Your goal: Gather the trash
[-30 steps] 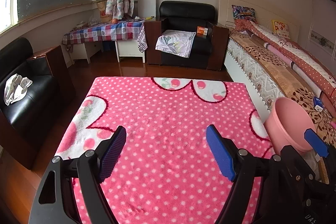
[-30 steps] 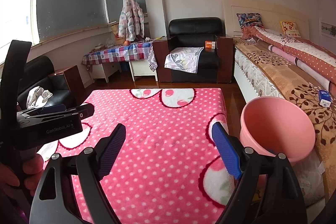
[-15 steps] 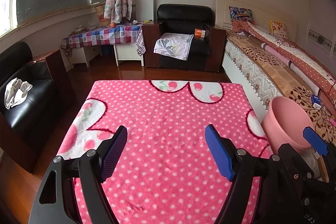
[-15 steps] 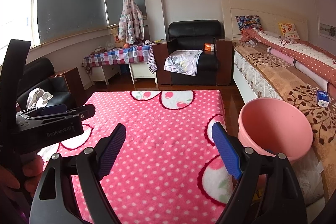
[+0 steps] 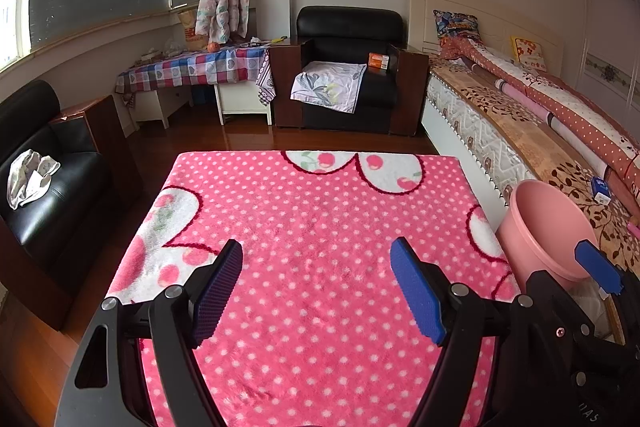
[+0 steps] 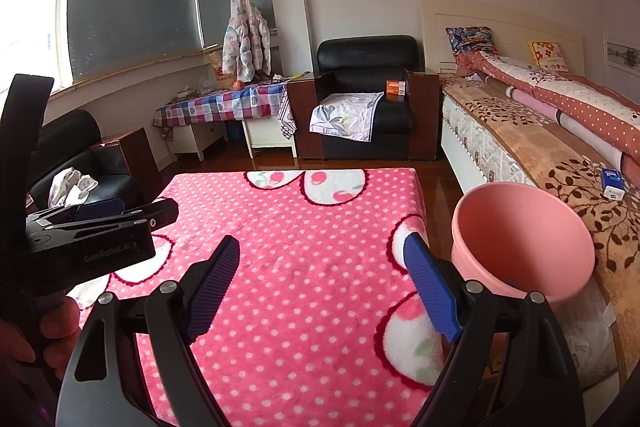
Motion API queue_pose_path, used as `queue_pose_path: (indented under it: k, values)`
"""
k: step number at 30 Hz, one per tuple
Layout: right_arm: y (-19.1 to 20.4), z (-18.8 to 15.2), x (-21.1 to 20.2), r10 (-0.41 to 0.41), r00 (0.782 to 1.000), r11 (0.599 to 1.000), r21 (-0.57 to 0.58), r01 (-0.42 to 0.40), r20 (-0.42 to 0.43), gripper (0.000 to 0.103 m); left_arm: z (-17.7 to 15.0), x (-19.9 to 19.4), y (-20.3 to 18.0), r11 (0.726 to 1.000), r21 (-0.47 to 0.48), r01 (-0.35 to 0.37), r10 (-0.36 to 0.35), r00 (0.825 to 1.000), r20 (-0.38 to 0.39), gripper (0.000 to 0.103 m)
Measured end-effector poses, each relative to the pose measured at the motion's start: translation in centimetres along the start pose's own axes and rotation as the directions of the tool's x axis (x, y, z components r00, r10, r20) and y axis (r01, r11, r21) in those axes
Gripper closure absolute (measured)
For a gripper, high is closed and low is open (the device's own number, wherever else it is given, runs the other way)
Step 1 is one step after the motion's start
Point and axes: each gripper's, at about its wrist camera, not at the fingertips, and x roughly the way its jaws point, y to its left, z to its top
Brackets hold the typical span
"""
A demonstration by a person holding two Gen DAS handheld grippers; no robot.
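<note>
- Left wrist view: the left gripper (image 5: 316,291) hangs over a pink polka-dot blanket (image 5: 320,211) with cherry patches; its blue-padded fingers (image 5: 218,293) stand wide apart with nothing between them.
- A pink plastic bucket (image 5: 544,227) sits at the blanket's right edge, beside the bed (image 5: 500,123); part of the other tool crosses in front of it at lower right.
- A small blue-and-white box (image 5: 601,189) lies on the bedspread just beyond the bucket.
- A crumpled white cloth (image 5: 30,177) rests on the black sofa at left.
- Right wrist view: the right gripper (image 6: 322,285) also has its fingers (image 6: 430,291) spread, gripping nothing, above the same blanket.
- The bucket's open mouth shows just right of the right finger; I cannot tell what is inside.
- The left gripper's body, held by a hand (image 6: 38,339), fills the left edge.
- An orange box (image 6: 395,87) sits on the far black armchair's arm.
</note>
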Motion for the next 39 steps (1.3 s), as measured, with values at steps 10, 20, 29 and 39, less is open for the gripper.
queue_pose_path:
  k: [10,20,29,39]
  values:
    - [-0.3,0.0,-0.1,-0.014,1.000,1.000,0.007,0.014,-0.001,0.018,-0.2,0.0,-0.1,1.000,0.006,0.004,-0.004,1.000,-0.001,0.027]
    - [-0.4,0.0,-0.2,-0.019,1.000,1.000,0.010,0.019,-0.001,0.018,-0.4,0.1,-0.4,1.000,0.008,0.007,-0.007,1.000,-0.002,0.027]
    - [-0.4,-0.1,-0.3,-0.016,1.000,1.000,0.009,0.016,0.001,0.018,-0.4,0.0,-0.5,1.000,0.008,0.004,-0.004,1.000,0.000,0.027]
    - [0.1,0.2,1.1,0.020,0.999,1.000,-0.017,-0.020,-0.037,0.018,0.2,0.4,0.1,1.000,-0.001,-0.010,0.010,1.000,-0.010,0.027]
